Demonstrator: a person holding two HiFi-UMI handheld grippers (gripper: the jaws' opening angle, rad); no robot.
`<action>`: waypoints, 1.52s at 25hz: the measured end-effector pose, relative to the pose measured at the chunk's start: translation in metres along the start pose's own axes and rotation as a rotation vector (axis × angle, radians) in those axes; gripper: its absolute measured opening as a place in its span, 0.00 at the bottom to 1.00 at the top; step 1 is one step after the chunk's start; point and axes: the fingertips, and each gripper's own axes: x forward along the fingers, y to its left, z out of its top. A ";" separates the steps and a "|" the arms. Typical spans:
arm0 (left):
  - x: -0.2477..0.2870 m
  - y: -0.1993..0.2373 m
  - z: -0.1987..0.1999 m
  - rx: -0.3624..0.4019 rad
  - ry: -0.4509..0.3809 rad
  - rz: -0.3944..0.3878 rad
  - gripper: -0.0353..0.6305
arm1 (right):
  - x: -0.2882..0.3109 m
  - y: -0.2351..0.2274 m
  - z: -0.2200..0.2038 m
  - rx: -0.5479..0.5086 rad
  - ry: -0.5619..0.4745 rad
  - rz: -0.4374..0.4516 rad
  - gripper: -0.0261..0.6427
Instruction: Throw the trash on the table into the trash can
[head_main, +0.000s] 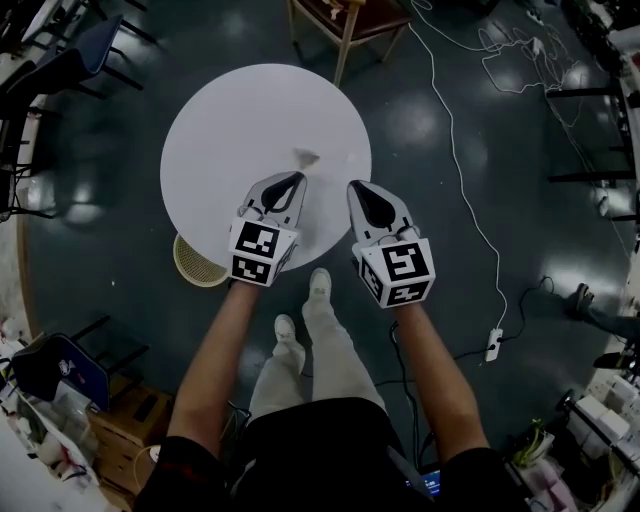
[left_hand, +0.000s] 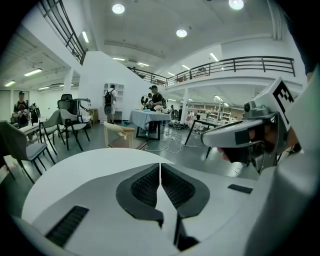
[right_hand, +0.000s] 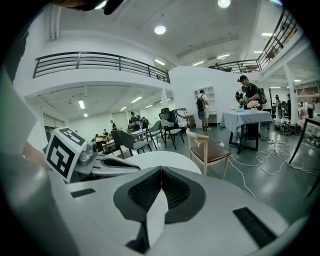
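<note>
As both forearms (head_main: 215, 350) stretch forward, left tongs (head_main: 298, 178) and right tongs (head_main: 356, 186) sit closed above the round table (head_main: 225, 130).

text: none legible | labels — none | numbers — none

We stand on a dark, glossy floor (head_main: 540, 230) crossed by a thin white cable (head_main: 455, 160). Ahead we see a wooden chair with a brown seat (right_hand: 212, 152), white walls (right_hand: 190, 80), a black-railed upper gallery (right_hand: 100, 62) and round ceiling lights (right_hand: 160, 30).
</note>
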 end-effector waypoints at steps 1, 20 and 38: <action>0.004 0.002 -0.003 -0.003 0.004 -0.002 0.08 | 0.003 0.000 -0.003 0.004 0.003 0.000 0.06; 0.087 0.049 -0.048 0.027 0.114 0.079 0.33 | 0.028 -0.022 -0.049 0.060 0.054 -0.019 0.06; 0.068 0.050 -0.045 0.059 0.119 0.095 0.09 | 0.035 -0.013 -0.043 0.061 0.059 -0.008 0.06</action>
